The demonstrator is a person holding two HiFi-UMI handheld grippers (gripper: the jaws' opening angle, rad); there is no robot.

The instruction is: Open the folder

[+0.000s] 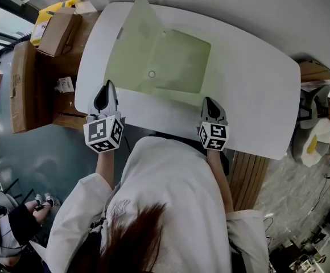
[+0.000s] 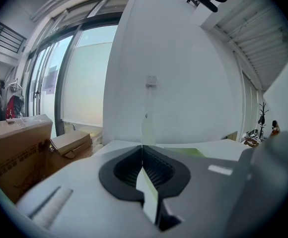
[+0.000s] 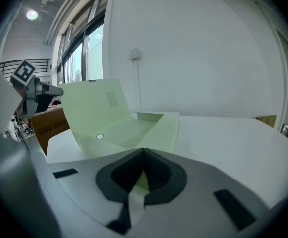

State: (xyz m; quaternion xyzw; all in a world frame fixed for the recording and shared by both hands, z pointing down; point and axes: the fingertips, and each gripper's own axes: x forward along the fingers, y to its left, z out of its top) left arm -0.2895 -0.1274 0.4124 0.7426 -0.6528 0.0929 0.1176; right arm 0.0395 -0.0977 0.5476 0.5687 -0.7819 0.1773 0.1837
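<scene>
A pale green folder [image 1: 179,61] lies on the white table [image 1: 256,95], its cover [image 1: 132,44] lifted and curling up on the left side. A round snap [image 1: 152,74] shows on the inner sheet. My left gripper [image 1: 106,88] is shut on the cover's near corner; in the left gripper view the thin green sheet [image 2: 147,128] stands edge-on between the closed jaws of my left gripper [image 2: 143,158]. My right gripper [image 1: 211,102] is shut on the folder's near right edge. In the right gripper view a green sliver sits between the jaws of my right gripper [image 3: 143,170], with the raised cover [image 3: 92,110] beyond.
Cardboard boxes [image 1: 24,84] and a smaller box [image 1: 57,30] stand off the table's left side. A wooden slatted panel [image 1: 247,175] lies below the table's near right edge. A person [image 1: 17,220] sits at the lower left. A white wall [image 2: 183,73] rises behind the table.
</scene>
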